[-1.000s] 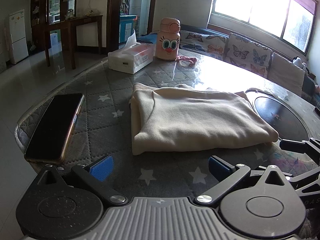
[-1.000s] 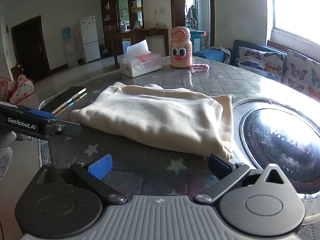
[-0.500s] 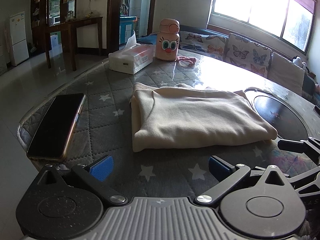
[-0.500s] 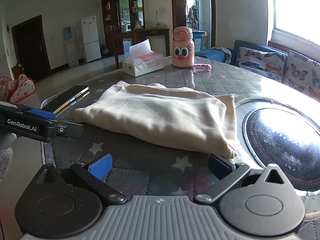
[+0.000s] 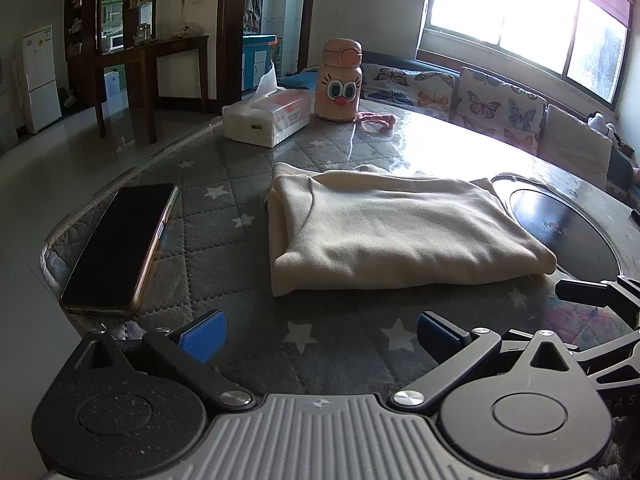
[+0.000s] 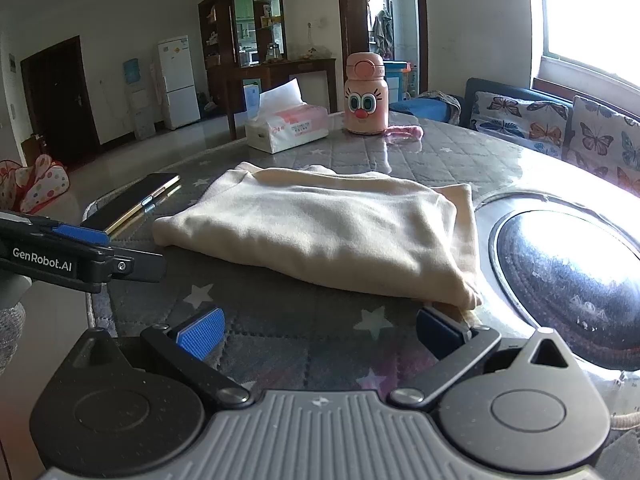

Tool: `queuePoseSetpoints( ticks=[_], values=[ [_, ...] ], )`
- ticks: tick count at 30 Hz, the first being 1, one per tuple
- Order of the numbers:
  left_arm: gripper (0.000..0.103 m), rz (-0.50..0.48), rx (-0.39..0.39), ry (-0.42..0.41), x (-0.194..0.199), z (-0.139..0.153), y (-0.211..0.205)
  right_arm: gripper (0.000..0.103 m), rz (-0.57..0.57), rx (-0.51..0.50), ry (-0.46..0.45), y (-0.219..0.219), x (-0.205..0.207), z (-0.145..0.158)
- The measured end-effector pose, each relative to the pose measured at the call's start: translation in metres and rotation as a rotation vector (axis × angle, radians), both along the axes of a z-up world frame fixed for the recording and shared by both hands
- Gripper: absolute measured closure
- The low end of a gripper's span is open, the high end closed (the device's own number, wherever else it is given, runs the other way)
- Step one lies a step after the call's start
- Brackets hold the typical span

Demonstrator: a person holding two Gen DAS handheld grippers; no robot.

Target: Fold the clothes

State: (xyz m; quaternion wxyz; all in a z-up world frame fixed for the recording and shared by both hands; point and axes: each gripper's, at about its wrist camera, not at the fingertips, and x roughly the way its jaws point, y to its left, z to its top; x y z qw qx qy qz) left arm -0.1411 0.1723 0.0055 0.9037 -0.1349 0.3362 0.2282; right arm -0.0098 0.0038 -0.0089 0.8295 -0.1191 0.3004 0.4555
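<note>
A cream garment [image 5: 396, 232] lies folded into a flat rectangle on the grey star-quilted table cover [image 5: 224, 184]; it also shows in the right wrist view [image 6: 332, 232]. My left gripper [image 5: 320, 334] is open and empty, just in front of the garment's near edge. My right gripper [image 6: 320, 330] is open and empty; its right fingertip [image 6: 438, 328] sits at the garment's near right corner. The left gripper also shows at the left edge of the right wrist view [image 6: 80, 252], and the right gripper's fingers [image 5: 592, 296] show at the right of the left wrist view.
A phone [image 5: 120, 240] lies left of the garment near the table edge. A tissue box [image 5: 266, 118], a pink cartoon bottle [image 5: 340, 80] and a pink strap [image 5: 378, 119] stand at the far side. A dark round inset [image 6: 568, 276] lies right of the garment.
Both grippers have drawn back slightly from the garment, which looks a little farther away. The garment lies still and the jaws stay open.
</note>
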Motion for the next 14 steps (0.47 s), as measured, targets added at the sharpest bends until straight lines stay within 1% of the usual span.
queuePoseSetpoints(
  ticks=[14],
  values=[
    [0.000,-0.020,0.004,0.011,0.0031,-0.0049,-0.0070,0.000,-0.008,0.011,0.009,-0.0042,-0.0021,-0.0010]
  ],
)
